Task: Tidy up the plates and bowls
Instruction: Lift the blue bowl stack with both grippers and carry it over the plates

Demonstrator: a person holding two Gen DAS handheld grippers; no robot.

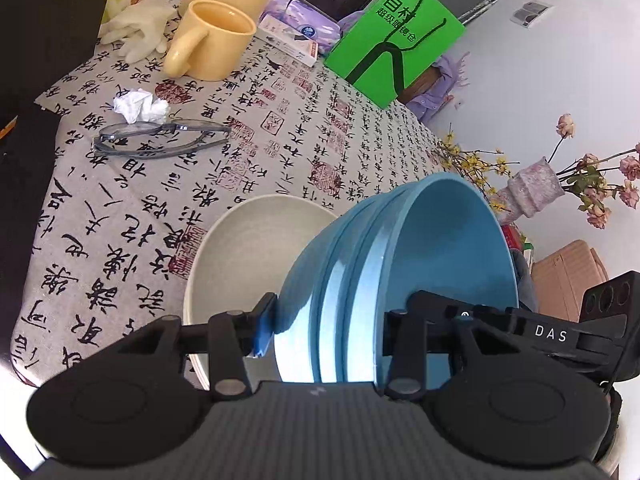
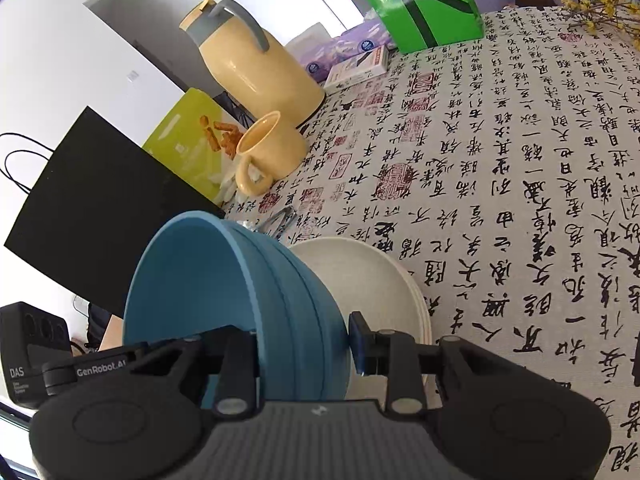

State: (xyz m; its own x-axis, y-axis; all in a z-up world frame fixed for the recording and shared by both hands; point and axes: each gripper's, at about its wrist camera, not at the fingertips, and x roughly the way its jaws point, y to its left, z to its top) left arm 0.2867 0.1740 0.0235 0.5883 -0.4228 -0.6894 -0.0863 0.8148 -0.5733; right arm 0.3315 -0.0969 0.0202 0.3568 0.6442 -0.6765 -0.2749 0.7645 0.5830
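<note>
A stack of blue bowls (image 1: 400, 280) is being held tipped on its side above the table (image 1: 280, 128), gripped from both sides at once. In the left wrist view the left gripper (image 1: 336, 320) is being closed on the stack's edge: one finger (image 1: 264, 322) is pressing against the outer wall, the other is sitting inside the innermost bowl. The jaws are being kept at a middling width by the nested rims between them.

In the right wrist view the right gripper (image 2: 304, 340) is being closed on the opposite edge of the blue bowls (image 2: 240, 280). Its right finger (image 2: 362, 344) is pressing on the outer wall; its other finger is reaching into the bowl mouth. The jaws are narrow, clamped on the rims.

A stack of white bowls (image 1: 256, 248) is being seen just behind and beneath the blue stack, resting on the tablecloth; whether the two stacks are touching cannot be told. The same white bowls (image 2: 372, 280) are showing to the right of the blue ones in the right view.

Further back, glasses (image 1: 160, 140), a crumpled tissue (image 1: 140, 106), a yellow mug (image 1: 212, 40), a glove (image 1: 136, 30) and a green bag (image 1: 400, 40) are lying or standing well apart from the bowls. A yellow jug (image 2: 256, 64) is standing behind the mug (image 2: 268, 148). A vase (image 1: 532, 188) with flowers is standing at the table's far edge.
</note>
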